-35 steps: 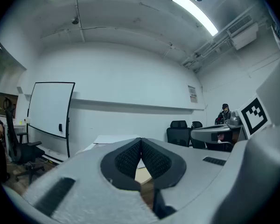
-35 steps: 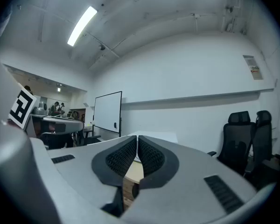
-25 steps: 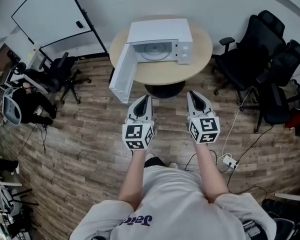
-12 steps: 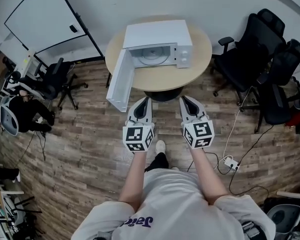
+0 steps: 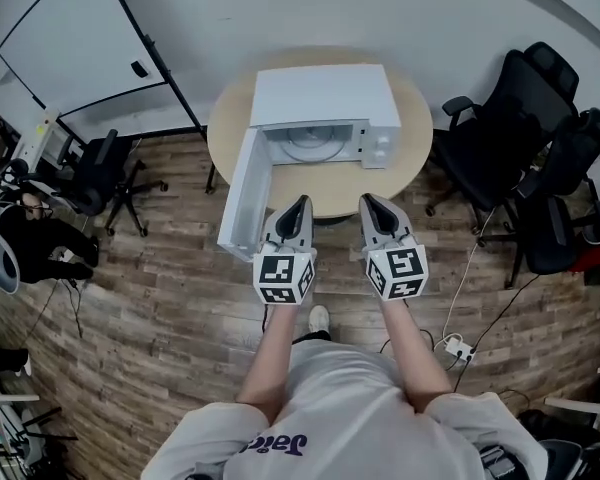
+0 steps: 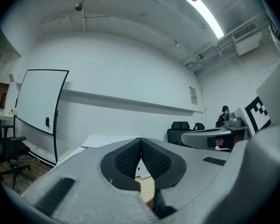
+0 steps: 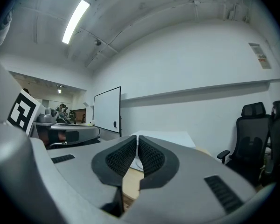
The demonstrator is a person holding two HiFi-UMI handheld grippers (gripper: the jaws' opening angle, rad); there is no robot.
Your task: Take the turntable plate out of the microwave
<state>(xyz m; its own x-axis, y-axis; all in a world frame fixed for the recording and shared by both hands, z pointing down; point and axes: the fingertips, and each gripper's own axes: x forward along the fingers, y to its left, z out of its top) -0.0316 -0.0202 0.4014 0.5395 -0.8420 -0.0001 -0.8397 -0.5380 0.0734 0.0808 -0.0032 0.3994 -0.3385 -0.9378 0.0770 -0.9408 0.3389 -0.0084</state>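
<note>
Both grippers are empty. Your left gripper (image 5: 298, 202) has its pads pressed together with nothing between them, and so does your right gripper (image 5: 366, 199). Both point level toward the table (image 5: 418, 118).

The turntable plate (image 5: 311, 144) lies flat on the floor of the microwave (image 5: 325, 90), which stands on the table with its mouth facing you. The door (image 5: 244, 196) is swung wide to your left, its free edge just beside your left gripper.

The plate is ahead of both tips, inside the cavity and well apart from them. It lines up almost dead ahead of your left gripper; your right gripper points more at the control-panel side. The plate is round, so no axis matters. You'll likely need the jaws parted before you reach the rim.
</note>
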